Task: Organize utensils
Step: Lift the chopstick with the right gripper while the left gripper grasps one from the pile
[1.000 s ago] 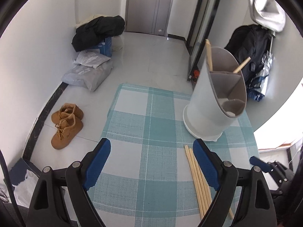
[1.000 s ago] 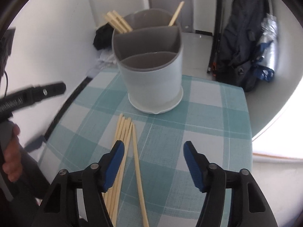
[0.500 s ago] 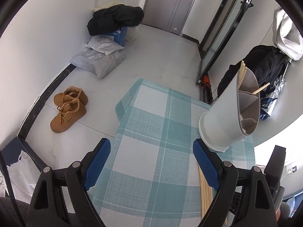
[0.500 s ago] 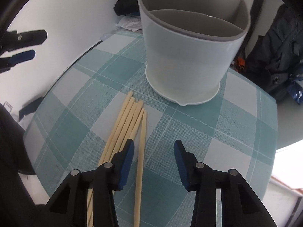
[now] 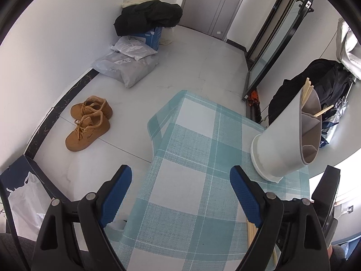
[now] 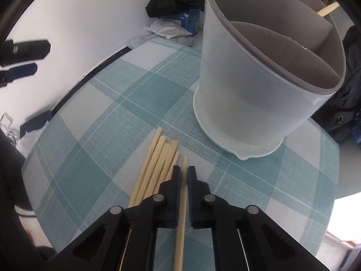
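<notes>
My right tongs [image 6: 184, 173] nearly shut around one pale wooden chopstick [image 6: 182, 212] on the teal-checked desk [image 6: 108, 103], w/ grey divided plastic utensil holder [image 6: 255, 94] just ahead. Left tongs [image 5: 180, 178] wide open, holding nothing.

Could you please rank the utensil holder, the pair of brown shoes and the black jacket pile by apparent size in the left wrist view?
1. Utensil holder, though nearness inflates it.
2. Black jacket pile.
3. Brown shoes, close to the jacket pile, so that order is unsure.
</notes>
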`<state>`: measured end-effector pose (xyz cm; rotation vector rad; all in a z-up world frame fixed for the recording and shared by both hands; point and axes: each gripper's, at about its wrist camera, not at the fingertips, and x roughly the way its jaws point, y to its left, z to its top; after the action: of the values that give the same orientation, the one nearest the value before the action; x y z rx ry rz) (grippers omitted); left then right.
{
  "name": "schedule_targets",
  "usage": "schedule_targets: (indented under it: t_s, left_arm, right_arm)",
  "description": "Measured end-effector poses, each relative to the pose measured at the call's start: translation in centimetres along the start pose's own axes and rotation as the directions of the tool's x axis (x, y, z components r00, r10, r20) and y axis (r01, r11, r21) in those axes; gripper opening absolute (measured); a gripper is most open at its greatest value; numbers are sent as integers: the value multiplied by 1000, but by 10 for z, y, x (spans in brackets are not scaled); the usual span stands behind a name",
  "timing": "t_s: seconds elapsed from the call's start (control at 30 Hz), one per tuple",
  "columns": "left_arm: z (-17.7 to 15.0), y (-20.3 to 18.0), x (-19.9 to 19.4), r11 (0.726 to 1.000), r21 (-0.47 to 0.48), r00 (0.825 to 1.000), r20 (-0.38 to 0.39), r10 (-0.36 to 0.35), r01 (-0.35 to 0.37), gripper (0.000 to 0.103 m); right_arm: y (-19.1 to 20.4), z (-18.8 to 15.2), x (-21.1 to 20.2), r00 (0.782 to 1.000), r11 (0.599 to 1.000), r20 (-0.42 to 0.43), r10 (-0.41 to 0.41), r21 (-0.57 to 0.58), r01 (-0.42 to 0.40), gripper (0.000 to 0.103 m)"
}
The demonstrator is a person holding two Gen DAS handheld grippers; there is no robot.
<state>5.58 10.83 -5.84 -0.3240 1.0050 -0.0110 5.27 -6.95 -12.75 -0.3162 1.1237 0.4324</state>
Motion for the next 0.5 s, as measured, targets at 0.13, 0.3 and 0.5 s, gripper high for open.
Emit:
schedule_targets:
  t_s: [0.13,0.3,0.5]
  left_arm:
    - [-3,1,4,1000,3,1000,-12,20,-20,86]
    - [-15,-10,13,1000,17,998,-69,-11,12,86]
    - [-32,-51,25,987,151,992,-123,-30,48,86]
  right_arm:
    - [-1,-5,-2,1000,999,21,5,40,-6,5]
    - [-24,-14,-42,990,981,134,54,176,-78,5]
    - [-59,-28,-77,953,913,281,109,352,-208,4]
